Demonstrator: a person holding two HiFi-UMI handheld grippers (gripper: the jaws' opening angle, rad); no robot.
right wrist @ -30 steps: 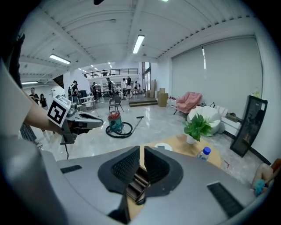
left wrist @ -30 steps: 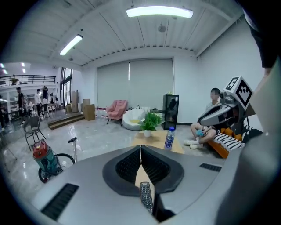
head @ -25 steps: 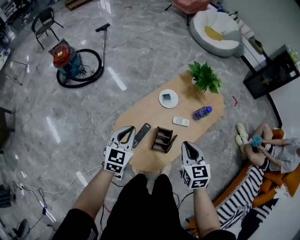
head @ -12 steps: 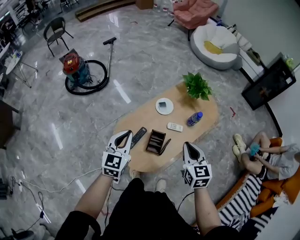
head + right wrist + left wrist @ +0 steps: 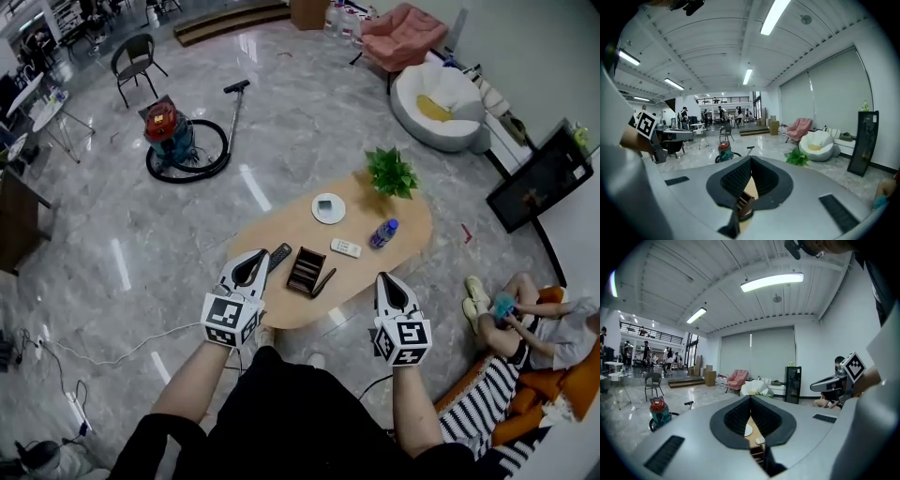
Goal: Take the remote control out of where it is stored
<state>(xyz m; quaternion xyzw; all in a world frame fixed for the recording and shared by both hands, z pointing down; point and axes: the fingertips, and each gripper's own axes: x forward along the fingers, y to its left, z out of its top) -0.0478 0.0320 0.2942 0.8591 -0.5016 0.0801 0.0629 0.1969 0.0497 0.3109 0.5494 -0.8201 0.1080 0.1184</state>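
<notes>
Spanning the middle of the head view, the oval wooden counter (image 5: 412,225) carried the task's things. Near its 6 o'clock edge hung the left hand-held gripper (image 5: 251,261) and the right hand-held gripper (image 5: 387,281), each with jaws closed on nothing. A brown slotted holder (image 5: 307,271) stood on the counter. The black remote control (image 5: 278,256) lay flat just beside the holder at its 10 o'clock, and a white remote control (image 5: 345,247) lay at its 2 o'clock.

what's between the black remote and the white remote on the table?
Head view: the brown storage box lies between black remote and white remote.
</notes>
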